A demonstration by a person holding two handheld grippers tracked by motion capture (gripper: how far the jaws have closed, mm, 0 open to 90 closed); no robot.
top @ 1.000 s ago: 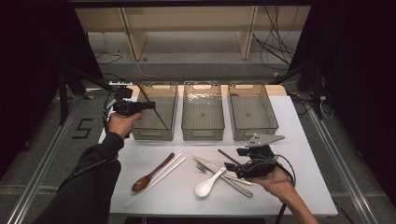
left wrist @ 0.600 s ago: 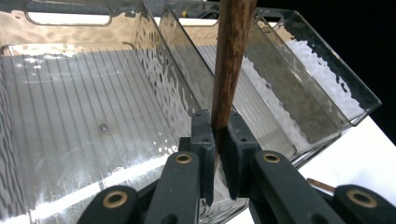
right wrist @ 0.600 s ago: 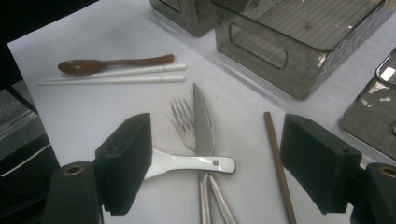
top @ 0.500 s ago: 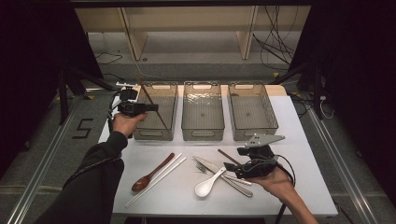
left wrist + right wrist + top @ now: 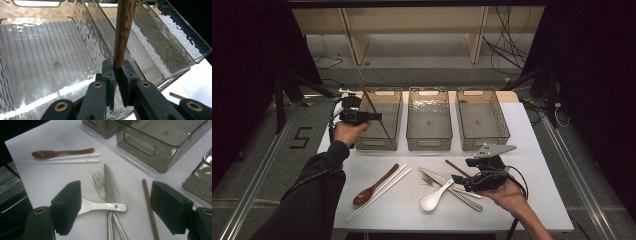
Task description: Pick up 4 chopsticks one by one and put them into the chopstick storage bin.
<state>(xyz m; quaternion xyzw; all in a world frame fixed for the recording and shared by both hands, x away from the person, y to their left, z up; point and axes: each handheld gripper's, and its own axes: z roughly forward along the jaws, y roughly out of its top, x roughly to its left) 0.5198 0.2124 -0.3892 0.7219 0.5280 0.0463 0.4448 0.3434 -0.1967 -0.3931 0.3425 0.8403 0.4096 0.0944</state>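
Evidently sorting cutlery, the left claw (image 5: 116, 75) pinches a brown chopstick (image 5: 123, 32) over the left bin (image 5: 379, 120), while the right claw (image 5: 115, 207) waits wide above the fork (image 5: 98, 182).

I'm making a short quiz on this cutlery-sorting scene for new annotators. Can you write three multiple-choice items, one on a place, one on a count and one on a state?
1. Where is the brown chopstick that the left gripper holds?
A. over the leftmost bin
B. flat on the table
C. in the rightmost bin

2. How many clear bins stand in the row?
A. two
B. three
C. four

3. How do the right gripper's jaws stand?
A. shut on the fork
B. shut on the knife
C. open, holding nothing

Key: 1 A, the left gripper view shows the stick clamped between its jaws above that bin's floor. 2 B, the high view shows three side by side. 3 C, the right gripper view shows its jaws wide apart above the white spoon.
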